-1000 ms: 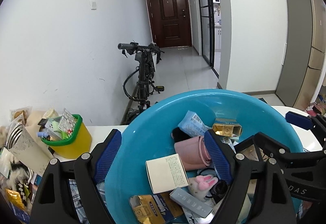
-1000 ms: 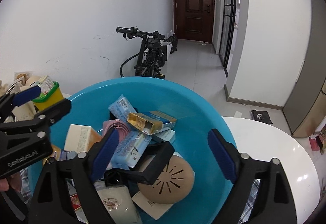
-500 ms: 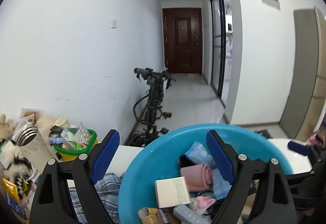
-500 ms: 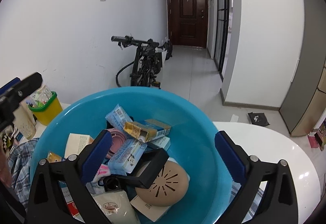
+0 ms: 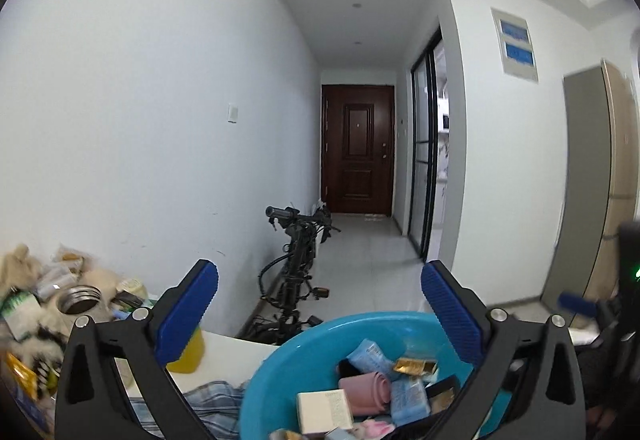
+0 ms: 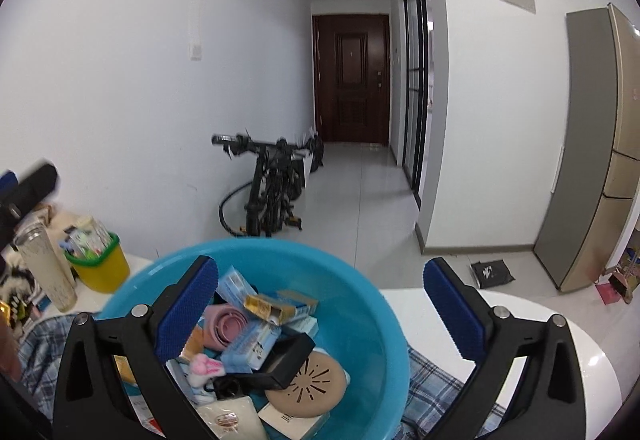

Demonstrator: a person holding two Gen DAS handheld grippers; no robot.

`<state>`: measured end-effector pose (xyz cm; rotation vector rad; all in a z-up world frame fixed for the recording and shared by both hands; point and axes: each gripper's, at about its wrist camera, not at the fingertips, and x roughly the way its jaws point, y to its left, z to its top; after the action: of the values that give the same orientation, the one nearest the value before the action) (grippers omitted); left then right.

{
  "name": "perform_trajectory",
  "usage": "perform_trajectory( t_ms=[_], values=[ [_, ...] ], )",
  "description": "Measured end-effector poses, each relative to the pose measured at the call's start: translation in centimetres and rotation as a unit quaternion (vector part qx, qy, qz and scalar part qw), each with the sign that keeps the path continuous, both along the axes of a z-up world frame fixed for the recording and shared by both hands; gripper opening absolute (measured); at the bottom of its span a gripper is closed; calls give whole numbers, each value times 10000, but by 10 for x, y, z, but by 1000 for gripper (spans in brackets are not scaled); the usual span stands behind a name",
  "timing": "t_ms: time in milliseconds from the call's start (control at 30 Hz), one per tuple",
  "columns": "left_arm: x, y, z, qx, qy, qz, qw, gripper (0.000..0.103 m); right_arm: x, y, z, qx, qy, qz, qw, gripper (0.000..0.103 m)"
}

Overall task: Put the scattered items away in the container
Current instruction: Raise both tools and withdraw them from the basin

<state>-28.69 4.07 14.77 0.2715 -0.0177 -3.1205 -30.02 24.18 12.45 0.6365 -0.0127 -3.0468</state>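
A blue plastic basin (image 6: 360, 304) sits on a plaid cloth on the white table and holds several items: a pink roll (image 6: 224, 324), light blue packets, a gold box (image 6: 264, 306), a tan round disc (image 6: 312, 380) and a black box. It also shows in the left wrist view (image 5: 272, 380). My left gripper (image 5: 320, 312) is open and empty, raised above and behind the basin. My right gripper (image 6: 320, 308) is open and empty above the basin. The left gripper's blurred tip (image 6: 24, 188) shows at the right wrist view's left edge.
A yellow bin with a green rim (image 6: 100, 264), a steel tumbler (image 6: 44, 268) and a pile of clutter stand at the table's left. A plaid cloth (image 6: 436, 388) lies under the basin. A bicycle (image 6: 272, 192) leans by the wall beyond the table. A fridge (image 6: 592, 144) stands at right.
Both grippers have lifted up and pulled back from the basin, the left one more, so the basin sits lower and smaller in both views. Both stay open and empty.
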Motion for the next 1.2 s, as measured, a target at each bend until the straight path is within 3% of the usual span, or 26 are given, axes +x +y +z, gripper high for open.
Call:
perform_trajectory(
  t_ms=[200, 467, 667, 1200],
  values=[
    [26, 10, 7, -78, 183, -153, 9997, 103, 28, 4, 21, -142, 450, -3, 9989, 102],
    [58, 22, 13, -355, 225, -398, 9983, 103, 53, 2, 29, -48, 481, 45, 9988, 102],
    [88, 16, 20, -125, 153, -567, 9982, 103, 86, -3, 38, -8, 598, 107, 9981, 102],
    [174, 4, 36, -163, 293, -516, 9981, 103, 179, -17, 59, 206, 1088, 95, 9938, 102]
  ],
)
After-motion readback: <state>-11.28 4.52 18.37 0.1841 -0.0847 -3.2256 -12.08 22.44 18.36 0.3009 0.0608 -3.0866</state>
